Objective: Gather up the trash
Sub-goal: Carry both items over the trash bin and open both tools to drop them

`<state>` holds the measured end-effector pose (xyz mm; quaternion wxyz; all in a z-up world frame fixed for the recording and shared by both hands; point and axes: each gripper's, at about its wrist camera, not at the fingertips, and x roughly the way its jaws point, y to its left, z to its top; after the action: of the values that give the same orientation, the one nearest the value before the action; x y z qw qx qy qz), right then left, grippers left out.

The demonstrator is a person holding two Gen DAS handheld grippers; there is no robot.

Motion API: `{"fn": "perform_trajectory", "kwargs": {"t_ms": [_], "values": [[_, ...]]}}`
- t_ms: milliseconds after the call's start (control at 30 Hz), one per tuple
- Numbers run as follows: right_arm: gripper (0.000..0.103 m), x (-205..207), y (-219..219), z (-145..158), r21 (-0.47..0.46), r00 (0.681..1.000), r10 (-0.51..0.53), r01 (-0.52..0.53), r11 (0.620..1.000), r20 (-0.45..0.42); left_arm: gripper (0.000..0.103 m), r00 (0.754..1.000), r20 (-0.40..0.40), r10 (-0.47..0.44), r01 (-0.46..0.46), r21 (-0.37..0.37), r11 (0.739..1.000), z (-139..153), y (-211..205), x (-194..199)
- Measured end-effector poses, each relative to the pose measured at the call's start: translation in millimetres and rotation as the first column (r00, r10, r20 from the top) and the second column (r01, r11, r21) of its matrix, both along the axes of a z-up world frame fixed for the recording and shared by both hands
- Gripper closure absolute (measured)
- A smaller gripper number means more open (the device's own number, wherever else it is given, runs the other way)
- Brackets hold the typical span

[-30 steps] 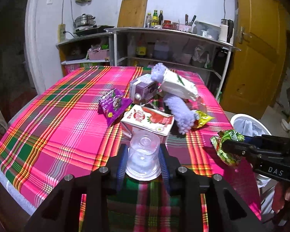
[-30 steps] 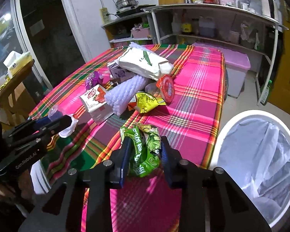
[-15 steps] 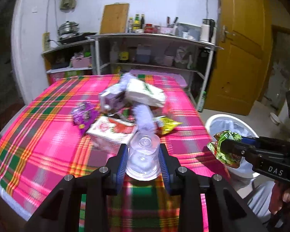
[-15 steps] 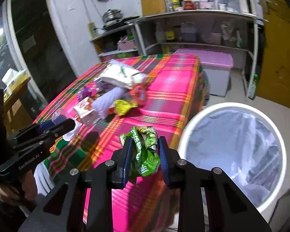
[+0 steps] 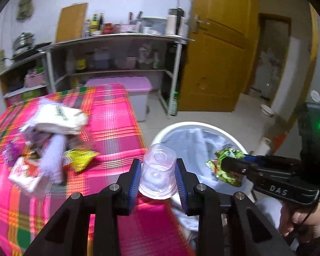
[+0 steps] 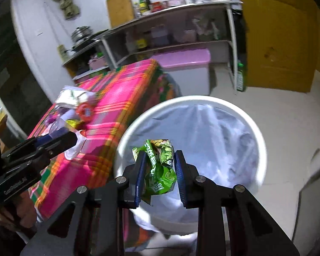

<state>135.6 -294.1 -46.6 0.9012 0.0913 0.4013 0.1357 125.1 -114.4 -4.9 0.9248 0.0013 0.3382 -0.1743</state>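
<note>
1. As both grippers near the bin (image 6: 241,115), right of the counter (image 5: 108,115), the left gripper (image 5: 157,170) clamps a cup (image 5: 159,170).
2. The right gripper (image 6: 159,168) pinches a wrapper (image 6: 160,166) above the liner.
3. Risk: released early, the cup, nearer the rim, could hit the floor.

A: Legible markings, left wrist view?
B: "DAS", white letters on the black body of the right gripper (image 5: 220,167). Nothing else is clear there.

A: Right wrist view?
B: Pale lettering along the black body of the left gripper (image 6: 75,139); reads roughly "GenRobot.AI", blurred, low confidence. The green wrapper (image 6: 160,167) carries large white characters, crumpled, not decipherable.

A: Items on the table?
B: White packet (image 5: 60,118) has a green mark, and the red-and-white carton (image 5: 24,176) has a round emblem; both too blurred to read.

A: Shelf bottles?
B: Labels visible, too small.
</note>
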Motion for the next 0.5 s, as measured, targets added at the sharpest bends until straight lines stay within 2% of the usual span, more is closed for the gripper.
{"fn": "perform_trajectory", "kwargs": {"t_ms": [200, 233, 300, 433, 500], "values": [[0.072, 5.3, -20.9, -18.4, -0.011, 0.998, -0.039, 0.038, 0.999, -0.058, 0.07, 0.997, -0.034, -0.075, 0.075, -0.012, 0.997, -12.4, -32.9, 14.1], [0.069, 5.8, -23.2, -21.4, -0.017, 0.997, -0.042, 0.041, 0.999, -0.063, 0.07, 0.995, -0.048, -0.086, 0.086, -0.012, 0.996, -16.0, -37.0, 17.5], [0.055, 6.4, -26.0, -25.0, -0.023, 0.996, -0.051, 0.049, 0.999, -0.069, 0.07, 0.993, -0.063, -0.098, 0.098, -0.013, 0.995, -21.1, -43.2, 22.3], [0.055, 4.7, -31.8, -28.7, -0.032, 0.996, -0.062, 0.059, 0.998, -0.07, 0.069, 0.989, -0.096, -0.112, 0.111, -0.023, 0.994, -30.6, -47.3, 29.7], [0.055, 3.1, -32.7, -29.1, -0.039, 0.996, -0.067, 0.065, 0.997, -0.067, 0.065, 0.988, -0.103, -0.114, 0.111, -0.027, 0.993, -33.3, -47.5, 32.7]]}}
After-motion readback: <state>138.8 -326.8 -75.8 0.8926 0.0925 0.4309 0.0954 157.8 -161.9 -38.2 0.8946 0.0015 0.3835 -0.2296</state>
